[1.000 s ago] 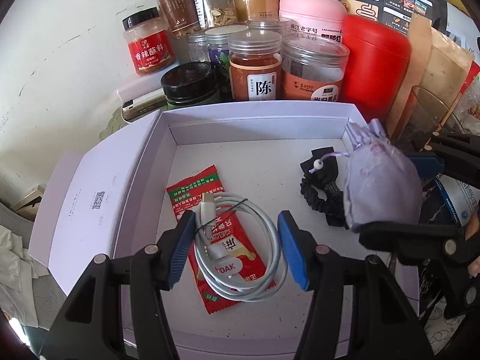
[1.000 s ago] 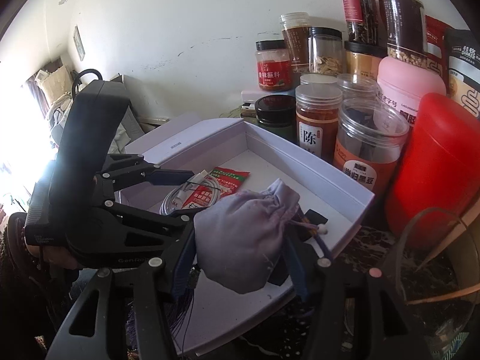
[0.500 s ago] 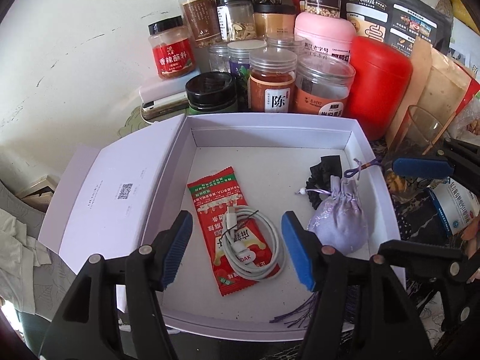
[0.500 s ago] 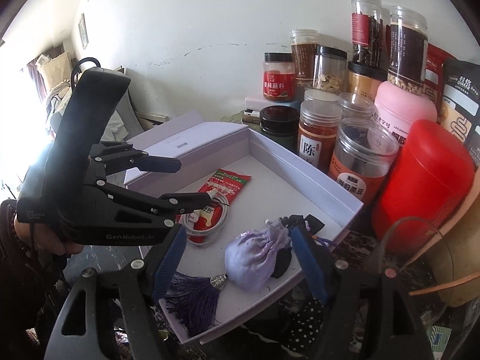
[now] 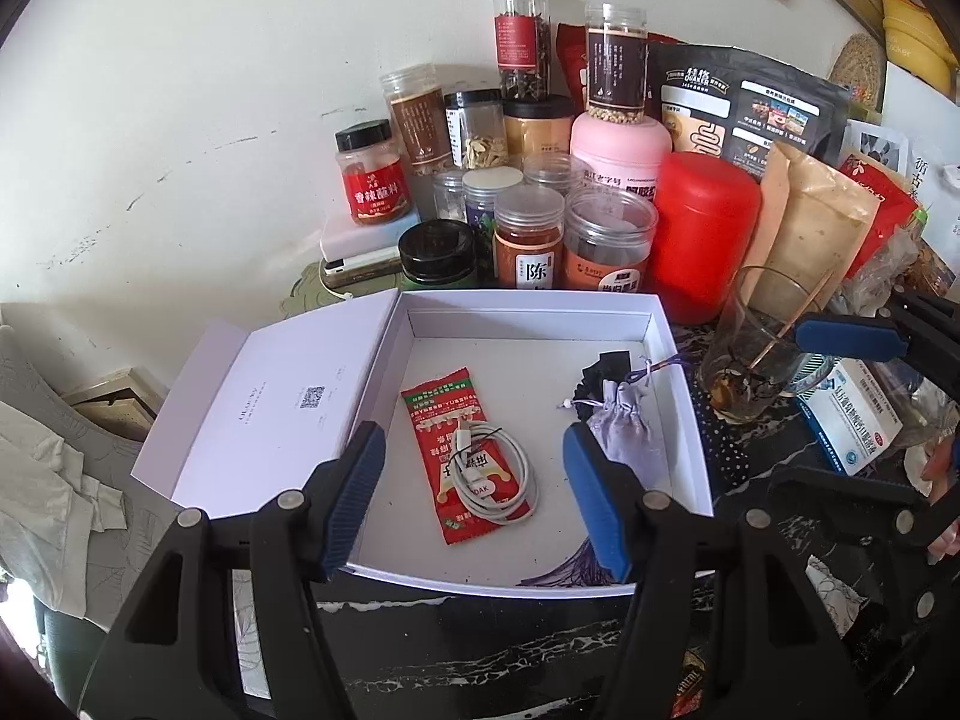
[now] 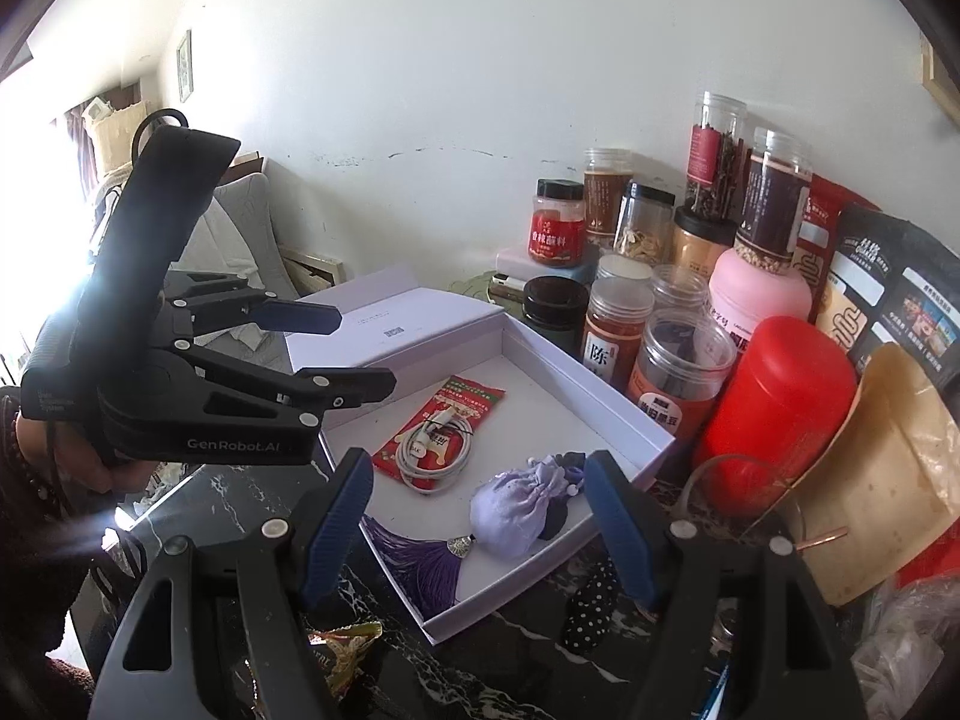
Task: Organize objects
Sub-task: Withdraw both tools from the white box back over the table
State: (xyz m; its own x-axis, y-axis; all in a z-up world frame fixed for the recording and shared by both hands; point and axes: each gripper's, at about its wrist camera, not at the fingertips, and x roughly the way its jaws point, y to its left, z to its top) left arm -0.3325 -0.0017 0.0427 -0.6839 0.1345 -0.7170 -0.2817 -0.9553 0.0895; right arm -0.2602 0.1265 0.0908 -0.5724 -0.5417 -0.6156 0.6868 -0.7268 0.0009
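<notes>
Both grippers hang empty above the white box (image 5: 684,372) on the dark marble desk (image 5: 528,630). My left gripper (image 5: 474,498) has its jaws parted over the coiled white cable (image 5: 498,474); the right gripper (image 6: 477,525) stands spread over the lilac drawstring pouch (image 6: 516,507). Each pair of jaws widened a moment ago and then settled, with nothing between them.

Inside the box, the cable lies on a red sachet (image 5: 447,414), and the pouch rests near the right wall against a black scrunchie (image 5: 600,372), its purple tassel (image 6: 420,558) trailing over the front edge.

I judge the pouch soft and light: it would sag, so I'd pinch it at the gathered neck. That cable looks springy and slick; I'd grip across the whole coil where the tie binds it. Flat and slippery, the sachet seems best taken by an edge.
</notes>
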